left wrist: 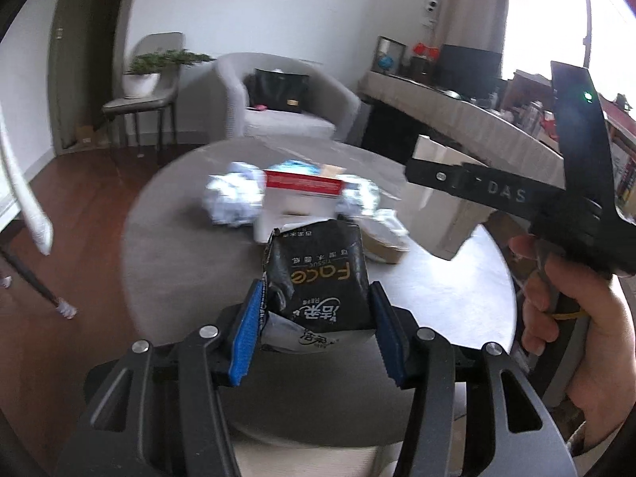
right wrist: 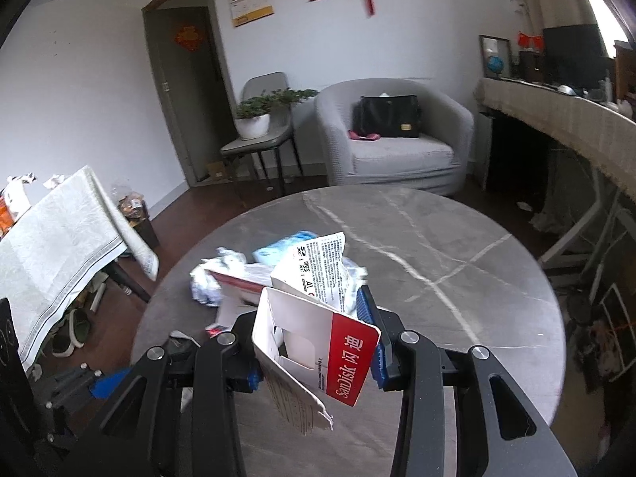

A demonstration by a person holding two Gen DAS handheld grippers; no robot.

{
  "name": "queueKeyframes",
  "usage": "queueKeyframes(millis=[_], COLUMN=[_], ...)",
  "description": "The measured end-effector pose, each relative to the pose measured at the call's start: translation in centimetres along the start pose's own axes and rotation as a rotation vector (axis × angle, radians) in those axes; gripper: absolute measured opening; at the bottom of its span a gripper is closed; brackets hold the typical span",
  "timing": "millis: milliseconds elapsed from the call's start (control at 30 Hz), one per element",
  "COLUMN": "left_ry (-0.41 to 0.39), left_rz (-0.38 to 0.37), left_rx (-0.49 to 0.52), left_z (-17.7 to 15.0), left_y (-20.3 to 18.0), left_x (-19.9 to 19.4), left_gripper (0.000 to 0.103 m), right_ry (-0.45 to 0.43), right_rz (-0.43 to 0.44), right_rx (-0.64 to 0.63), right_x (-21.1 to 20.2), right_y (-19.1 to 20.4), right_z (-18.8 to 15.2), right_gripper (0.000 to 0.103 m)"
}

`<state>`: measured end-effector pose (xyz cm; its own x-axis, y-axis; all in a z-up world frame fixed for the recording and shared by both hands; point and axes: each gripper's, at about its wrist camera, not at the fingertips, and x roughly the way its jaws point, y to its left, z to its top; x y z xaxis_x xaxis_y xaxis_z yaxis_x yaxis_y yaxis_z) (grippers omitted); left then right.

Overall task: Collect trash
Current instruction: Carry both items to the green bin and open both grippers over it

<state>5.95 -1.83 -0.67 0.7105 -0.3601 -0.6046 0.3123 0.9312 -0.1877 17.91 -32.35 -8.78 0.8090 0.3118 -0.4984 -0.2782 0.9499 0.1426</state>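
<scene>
My left gripper (left wrist: pixel 318 290) is shut on a black tissue pack (left wrist: pixel 318 262), its blue pads pressing both sides, just above the round grey table (left wrist: pixel 179 262). Beyond it lies a trash pile: crumpled white paper (left wrist: pixel 234 198), a red-and-white box (left wrist: pixel 302 194) and brown cardboard (left wrist: pixel 385 246). A hand (left wrist: pixel 576 338) holds my right gripper (left wrist: pixel 421 175) at the right, with a white card (left wrist: pixel 449 214) in it. In the right wrist view, the right gripper (right wrist: pixel 314 318) is shut on a white-and-red SanDisk card package (right wrist: pixel 349 361). Crumpled paper (right wrist: pixel 210 282) and a blue wrapper (right wrist: pixel 278 246) lie behind it.
A grey armchair (right wrist: pixel 397 159) with a black bag stands past the table. A chair (right wrist: pixel 258 143) bearing a potted plant is left of it. A cloth-covered table (right wrist: pixel 59 230) is at the left, a long covered counter (right wrist: pixel 576 119) at the right.
</scene>
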Motion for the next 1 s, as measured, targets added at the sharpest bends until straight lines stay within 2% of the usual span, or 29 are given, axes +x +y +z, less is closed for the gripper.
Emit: queueKeyframes(millis=[233,467,733,833,1000], left_ry=[-0.002,0.08,0.257,0.289,0.306], left_rz=[0.137,0.255,0.297,0.299,0.332], left_rx=[-0.052,-0.126,-0.19,-0.197,-0.209], left_z=[-0.8,-3.2,-7.1,-8.1,-9.2], left_y=[6.2,12.9,18.8,20.1,22.3], left_x=[-2.6,-3.5,-2.8,-2.7,-3.5], left_gripper=[0.055,0.055,0.059,0.068,0.069], right_ry=[-0.002,0.004,0.036,0.061,0.119], right_rz=[0.098,0.223,0.317,0.362,0.391], right_rx=[-0.109,-0.231,-0.298,-0.292,-0.308], right_x=[1.2,1.9,3.3,4.2,6.0], right_y=[6.3,13.5,19.7,21.5,24.1], right_z=[-0.1,-0.3,-1.4,-1.6,-3.1], right_gripper=[0.041,0.041,0.041,0.041,0.041])
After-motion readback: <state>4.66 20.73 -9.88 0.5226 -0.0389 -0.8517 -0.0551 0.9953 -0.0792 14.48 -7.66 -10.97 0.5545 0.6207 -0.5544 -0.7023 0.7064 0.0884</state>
